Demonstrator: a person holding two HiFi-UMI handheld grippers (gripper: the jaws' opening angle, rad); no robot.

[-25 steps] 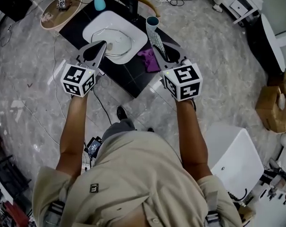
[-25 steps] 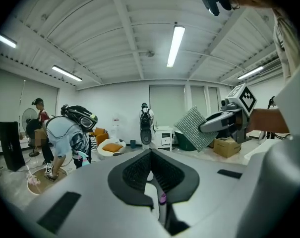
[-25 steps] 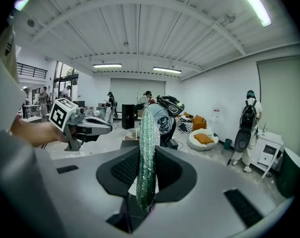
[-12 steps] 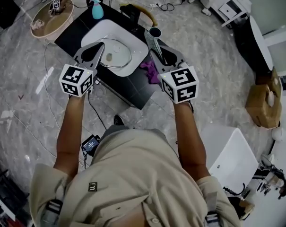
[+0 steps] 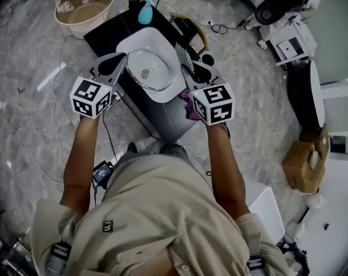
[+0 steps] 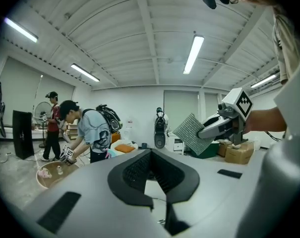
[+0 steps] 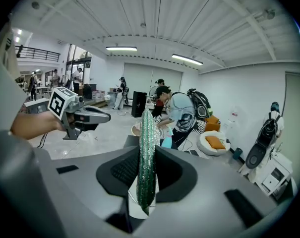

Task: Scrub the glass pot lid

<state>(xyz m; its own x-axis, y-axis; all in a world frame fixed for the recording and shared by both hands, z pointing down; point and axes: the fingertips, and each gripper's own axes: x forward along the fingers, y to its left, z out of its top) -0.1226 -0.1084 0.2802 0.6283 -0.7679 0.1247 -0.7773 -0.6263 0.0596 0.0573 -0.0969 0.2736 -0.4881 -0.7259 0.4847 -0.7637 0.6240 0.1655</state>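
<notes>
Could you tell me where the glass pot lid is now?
In the head view, the glass pot lid lies in the white basin on the dark table, between the left gripper and the right gripper, which holds a scrub pad.

R tongs point(image 7: 147, 148) tight on green scrub pad point(image 7: 149, 128), edge-on, upright; L tongs point(image 7: 104, 116) off to left.

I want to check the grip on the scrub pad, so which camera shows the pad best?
The right gripper view: the scrub pad stands edge-on, clamped in the right gripper. The left gripper view shows its flat silvery face from the side; the head view shows only a narrow strip.
</notes>
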